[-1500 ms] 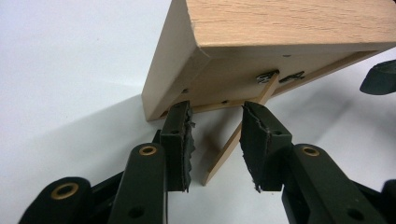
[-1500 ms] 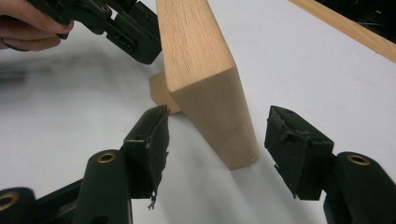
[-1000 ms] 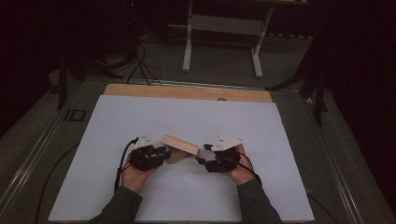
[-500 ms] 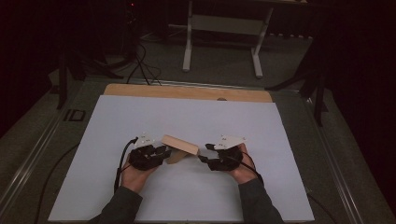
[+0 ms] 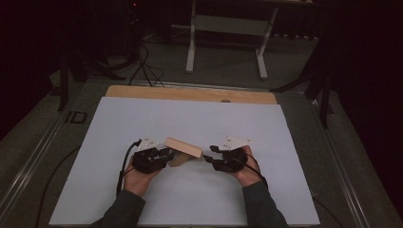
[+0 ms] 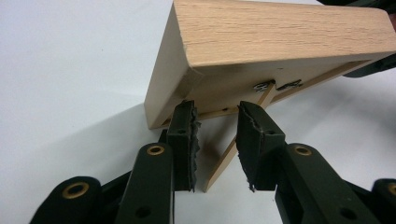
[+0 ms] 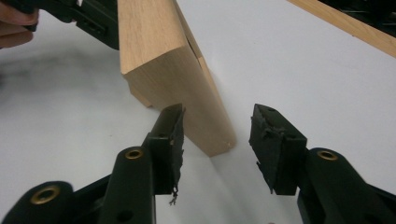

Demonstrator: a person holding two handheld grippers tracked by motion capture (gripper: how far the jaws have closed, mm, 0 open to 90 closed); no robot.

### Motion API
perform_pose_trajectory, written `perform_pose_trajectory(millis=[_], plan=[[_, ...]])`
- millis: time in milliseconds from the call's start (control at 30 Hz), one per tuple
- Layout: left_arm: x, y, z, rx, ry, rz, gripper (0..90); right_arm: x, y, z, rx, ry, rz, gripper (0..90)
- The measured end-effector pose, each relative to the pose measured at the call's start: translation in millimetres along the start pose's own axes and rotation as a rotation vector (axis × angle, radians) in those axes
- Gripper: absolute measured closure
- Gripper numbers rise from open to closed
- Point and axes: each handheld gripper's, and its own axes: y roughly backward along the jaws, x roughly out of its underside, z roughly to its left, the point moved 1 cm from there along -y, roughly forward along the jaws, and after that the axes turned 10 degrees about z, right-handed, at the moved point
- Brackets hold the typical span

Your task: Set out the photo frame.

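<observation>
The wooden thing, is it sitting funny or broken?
It sits askew: the wooden piece is tipped up on the white table instead of lying flat, underside showing. No break visible, but both grippers' black pads look frayed at the edges.

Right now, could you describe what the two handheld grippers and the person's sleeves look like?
Both the left gripper and the right gripper are black, each topped by a pale grey three-cornered plate and trailing a black cable. Up close, the jaws are black links with brass-coloured rivets, ending in black pads with ragged, frayed edges. The person wears dark grey long sleeves.
</observation>
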Motion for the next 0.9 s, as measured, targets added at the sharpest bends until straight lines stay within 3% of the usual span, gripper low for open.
perform_pose_trajectory(millis=[467, 900], plan=[[-2.9, -2.5, -4.1, -0.021, -0.019, 0.004, 70.2, -3.7, -2.1, 0.3, 0.09, -0.063, -0.047, 86.3], [-5.5, -3.9, -8.5, -0.086, -0.054, 0.003, 81.0, -8.3, -6.7, -0.2, 0.103, -0.12, -0.083, 89.4]])
